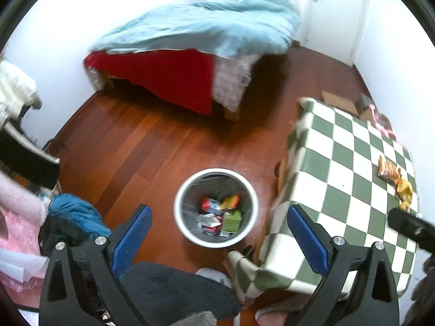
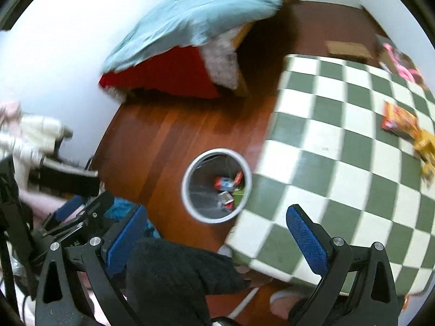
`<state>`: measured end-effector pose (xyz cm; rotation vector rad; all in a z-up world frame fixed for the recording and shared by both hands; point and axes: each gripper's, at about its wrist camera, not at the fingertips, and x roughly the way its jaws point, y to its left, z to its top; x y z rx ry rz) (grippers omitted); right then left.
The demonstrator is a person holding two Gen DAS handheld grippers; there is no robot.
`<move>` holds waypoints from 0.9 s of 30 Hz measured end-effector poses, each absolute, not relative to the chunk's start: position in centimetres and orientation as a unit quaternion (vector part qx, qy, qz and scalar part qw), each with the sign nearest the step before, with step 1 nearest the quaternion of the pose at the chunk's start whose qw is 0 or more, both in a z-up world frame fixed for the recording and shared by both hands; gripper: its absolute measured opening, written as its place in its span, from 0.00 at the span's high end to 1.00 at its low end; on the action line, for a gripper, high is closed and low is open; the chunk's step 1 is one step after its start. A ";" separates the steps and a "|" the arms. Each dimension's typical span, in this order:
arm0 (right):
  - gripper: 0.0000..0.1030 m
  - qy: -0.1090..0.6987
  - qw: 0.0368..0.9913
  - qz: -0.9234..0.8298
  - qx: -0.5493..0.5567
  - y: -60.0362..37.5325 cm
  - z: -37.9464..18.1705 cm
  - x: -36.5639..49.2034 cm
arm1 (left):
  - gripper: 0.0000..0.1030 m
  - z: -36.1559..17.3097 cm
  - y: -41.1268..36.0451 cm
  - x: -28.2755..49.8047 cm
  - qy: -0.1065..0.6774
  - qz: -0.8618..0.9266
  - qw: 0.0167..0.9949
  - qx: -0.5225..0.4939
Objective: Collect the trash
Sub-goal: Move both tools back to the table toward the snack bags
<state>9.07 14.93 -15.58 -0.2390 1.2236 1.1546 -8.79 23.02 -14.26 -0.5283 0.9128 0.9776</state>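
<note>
Bed (image 1: 195, 40) against the far wall, rumpled light-blue blanket (image 2: 201, 13) on top, red cover (image 1: 168, 78) hanging down its side. Both views are motion-blurred.

Wood floor (image 1: 141, 146) fills the middle of the room, reddish-brown planks.

Surface (image 1: 350, 179) on the right, draped in a green-and-white checked cloth that hangs over the near corner. Its edge overlaps the bin rim in the right wrist view.

Heap of clothes (image 1: 73, 214) low left on the floor: blue fabric over darker pieces, pink and white cloth beside it.

Bin (image 1: 216, 206), round with a pale rim and a dark liner, stands on the floor just beside the surface. Trash already inside (image 1: 221, 214): a red-and-white wrapper, an orange-yellow packet, a green carton, some silver foil pieces, all at the bottom.

Flattened cardboard (image 1: 339, 102) on the floor beyond the surface's far edge. Pink item (image 2: 402, 68) near it; cannot tell what it is.

Left claw (image 1: 217, 233) hangs above the bin, blue-padded fingers spread wide, nothing between them. Right claw (image 2: 216, 233) likewise spread wide and empty, above the floor between bin and surface corner. The left claw also shows at the left edge of the right wrist view.

Snack wrappers (image 1: 394, 179), orange, red and yellow, crumpled, lie on the surface near its far right edge, well apart from both claws.

A foot in a pale slipper (image 2: 285, 298) on the floor under the surface corner.
</note>
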 end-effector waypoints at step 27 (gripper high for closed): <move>0.37 0.645 0.733 0.217 -0.008 3.0 -34.0 48.3 | 0.00 -26.8 18.9 28.8 0.547 0.252 0.761 -0.241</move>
